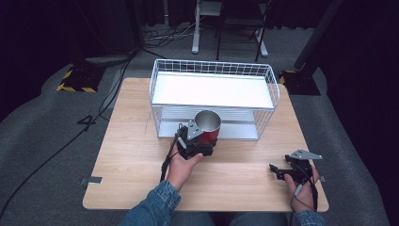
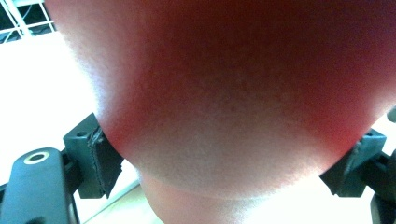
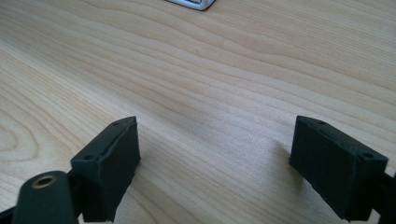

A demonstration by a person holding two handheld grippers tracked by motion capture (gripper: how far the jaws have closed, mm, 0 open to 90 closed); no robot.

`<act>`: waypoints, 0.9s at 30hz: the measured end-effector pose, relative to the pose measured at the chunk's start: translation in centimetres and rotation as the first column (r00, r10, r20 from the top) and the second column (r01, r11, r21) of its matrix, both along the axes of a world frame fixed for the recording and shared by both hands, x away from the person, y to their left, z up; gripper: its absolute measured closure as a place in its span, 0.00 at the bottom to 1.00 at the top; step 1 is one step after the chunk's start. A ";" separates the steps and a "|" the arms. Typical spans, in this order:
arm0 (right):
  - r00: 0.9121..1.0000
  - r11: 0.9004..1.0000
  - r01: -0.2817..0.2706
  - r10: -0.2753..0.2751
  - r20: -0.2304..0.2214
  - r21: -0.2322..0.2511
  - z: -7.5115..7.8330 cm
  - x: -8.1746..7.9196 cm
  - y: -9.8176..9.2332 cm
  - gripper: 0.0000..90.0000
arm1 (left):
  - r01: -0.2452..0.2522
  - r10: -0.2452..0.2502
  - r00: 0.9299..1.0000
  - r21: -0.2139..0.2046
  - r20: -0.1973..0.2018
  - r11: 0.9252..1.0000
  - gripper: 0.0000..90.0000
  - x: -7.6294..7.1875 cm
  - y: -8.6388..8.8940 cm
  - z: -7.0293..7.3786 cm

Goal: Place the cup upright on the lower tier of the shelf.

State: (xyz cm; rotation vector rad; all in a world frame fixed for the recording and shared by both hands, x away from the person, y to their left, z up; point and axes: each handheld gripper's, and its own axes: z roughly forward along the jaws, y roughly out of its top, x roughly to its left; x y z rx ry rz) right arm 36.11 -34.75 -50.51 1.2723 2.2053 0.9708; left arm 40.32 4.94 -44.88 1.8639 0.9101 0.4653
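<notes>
Red metal cup [image 1: 208, 126], clamped between the left tongs [image 1: 200, 137], sits mid-frame before the wire rack [image 1: 214, 96]; apparently shelving remains. Right tongs [image 1: 277, 170], spread wide and empty, rest low on the desk [image 1: 131, 155], lower right.

Light wooden tabletop [image 1: 131, 155] with rounded corners, standing on grey carpeted floor [image 1: 47, 141]. A white wire rack [image 1: 214, 96] with a white upper shelf rests on its far half; the near half shows bare wood grain.
</notes>
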 end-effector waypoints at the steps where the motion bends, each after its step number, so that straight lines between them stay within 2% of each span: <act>1: 1.000 1.000 0.000 0.000 -0.001 0.001 0.0 0.0 0.0 0.18 | -0.007 0.007 1.000 0.000 0.002 1.000 0.17 0.2 0.0 0.0; 7: 1.000 1.000 0.001 -0.001 -0.005 0.005 0.0 0.0 0.0 0.18 | -0.026 0.026 1.000 0.002 0.011 1.000 0.17 1.5 -0.3 -0.4; 14: 1.000 1.000 0.002 -0.002 -0.005 0.003 0.0 0.0 0.0 0.18 | -0.054 0.054 0.999 0.000 0.003 0.999 0.17 3.0 -0.5 -1.3; 16: 1.000 1.000 0.001 -0.001 -0.005 0.005 0.0 0.0 0.0 0.18 | -0.061 0.061 0.998 -0.006 0.011 0.998 0.17 3.5 -0.6 -1.4; 19: 1.000 1.000 0.002 -0.002 -0.005 0.003 0.0 0.0 0.0 0.18 | -0.072 0.071 0.996 0.017 0.049 0.997 0.17 4.3 -0.9 -1.5; 24: 1.000 1.000 0.002 -0.002 -0.005 0.004 0.0 0.0 0.0 0.18 | -0.081 0.082 0.996 -0.028 0.027 0.996 0.17 5.9 -1.1 -2.3; 27: 1.000 1.000 0.002 -0.002 -0.005 0.003 0.0 0.0 0.0 0.18 | -0.099 0.100 0.994 -0.044 0.030 0.994 0.17 6.7 -1.1 -2.7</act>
